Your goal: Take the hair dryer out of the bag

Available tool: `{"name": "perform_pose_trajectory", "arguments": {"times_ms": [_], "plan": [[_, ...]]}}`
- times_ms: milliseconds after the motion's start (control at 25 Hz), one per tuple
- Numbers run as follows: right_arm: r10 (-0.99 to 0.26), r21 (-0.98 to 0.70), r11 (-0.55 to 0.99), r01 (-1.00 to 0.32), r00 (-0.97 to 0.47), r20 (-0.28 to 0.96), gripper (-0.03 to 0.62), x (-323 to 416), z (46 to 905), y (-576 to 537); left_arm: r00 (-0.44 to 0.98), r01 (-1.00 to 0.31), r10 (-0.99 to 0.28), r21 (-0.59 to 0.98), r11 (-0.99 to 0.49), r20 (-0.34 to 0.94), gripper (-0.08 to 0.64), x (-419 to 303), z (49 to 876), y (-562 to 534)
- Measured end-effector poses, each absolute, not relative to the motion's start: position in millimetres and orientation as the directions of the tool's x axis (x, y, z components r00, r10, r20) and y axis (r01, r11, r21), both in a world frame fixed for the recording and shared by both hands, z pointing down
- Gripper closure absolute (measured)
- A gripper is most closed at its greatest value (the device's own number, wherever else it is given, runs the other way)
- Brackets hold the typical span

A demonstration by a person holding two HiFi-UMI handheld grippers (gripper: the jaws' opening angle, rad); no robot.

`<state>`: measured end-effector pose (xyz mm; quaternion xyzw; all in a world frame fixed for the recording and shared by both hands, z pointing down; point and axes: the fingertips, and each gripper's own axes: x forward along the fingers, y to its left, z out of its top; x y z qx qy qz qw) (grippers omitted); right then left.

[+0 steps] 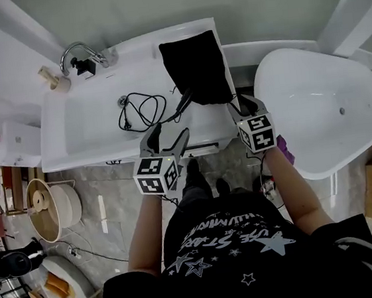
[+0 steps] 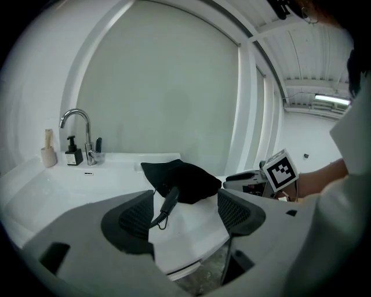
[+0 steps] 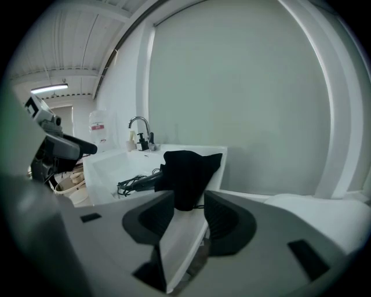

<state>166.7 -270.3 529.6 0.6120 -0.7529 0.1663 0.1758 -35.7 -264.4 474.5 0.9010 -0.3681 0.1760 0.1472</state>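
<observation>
White bathroom, rectangular tub. Black bag lies on tub's right rim. Hair dryer handle pokes from bag's near end, cord coiled in basin. Left claw released, empty, at tub's near edge. Right claw released, empty, near bag's corner.

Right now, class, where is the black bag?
Head view: the black bag lies on the right end of the white basin, the hair dryer poking from its near-left corner.

White tub, black bag on its right end, hair dryer poking out, coiled cord in basin
</observation>
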Motion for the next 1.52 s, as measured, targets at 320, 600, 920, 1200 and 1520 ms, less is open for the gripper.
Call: {"name": "perform_pose_trajectory", "arguments": {"times_ms": [320,600,920,1200,1520], "plan": [[-0.845,0.006,0.129,-0.992,-0.107,0.525,0.425,169.4,545.8,-289.4,0.719,-0.651,-0.533,0.164,-0.741,0.446,0.201,-25.4,487.8,-301.6],[-0.823,0.036,0.092,-0.995,-0.055,0.565,0.425,170.0,554.3,-298.6,0.766,-0.583,-0.454,0.196,-0.788,0.455,0.201,-11.3,503.4,-319.1],[-0.81,0.054,0.035,-0.998,0.003,0.586,0.507,175.0,560.0,-304.0,0.801,-0.503,-0.345,0.237,-0.831,0.489,0.201,9.8,523.3,-331.4],[-0.805,0.046,0.002,-0.999,0.026,0.592,0.561,173.9,559.0,-305.2,0.827,-0.417,-0.243,0.263,-0.87,0.507,0.201,33.2,534.9,-339.4],[-0.802,0.034,-0.044,-0.998,0.055,0.594,0.561,176.8,557.2,-308.1,0.826,-0.339,-0.146,0.274,-0.9,0.544,0.201,58.1,552.5,-347.3]]}}
